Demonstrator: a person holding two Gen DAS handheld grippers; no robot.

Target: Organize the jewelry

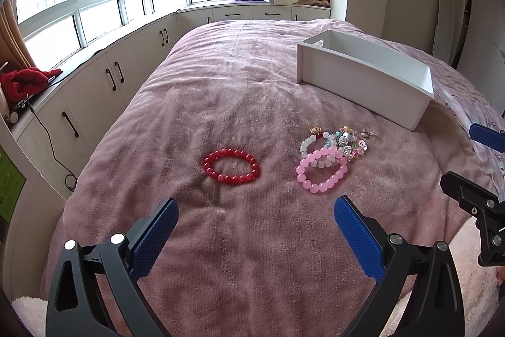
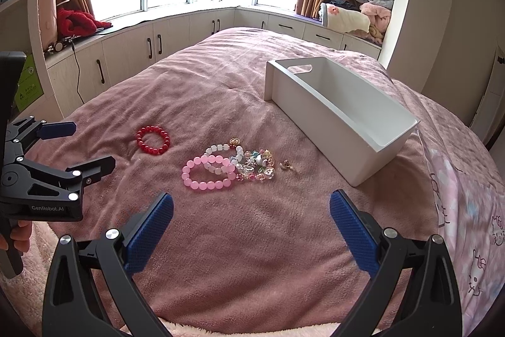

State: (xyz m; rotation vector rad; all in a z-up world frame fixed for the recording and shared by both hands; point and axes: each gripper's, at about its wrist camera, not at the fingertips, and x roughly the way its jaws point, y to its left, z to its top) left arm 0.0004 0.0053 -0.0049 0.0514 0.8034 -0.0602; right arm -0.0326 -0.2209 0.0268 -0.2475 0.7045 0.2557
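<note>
Pink bedspread (image 1: 252, 103): left gripper (image 1: 256, 225), right gripper (image 2: 251, 215) both spread wide, empty, above bracelets (image 2: 208, 172).

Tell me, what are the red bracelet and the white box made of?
Red bracelet: glossy, translucent round beads with highlights, probably glass or polished stone; can't tell which. White box: smooth, matte, thick flat walls with a cut-out handle, likely plastic or painted wood.
</note>
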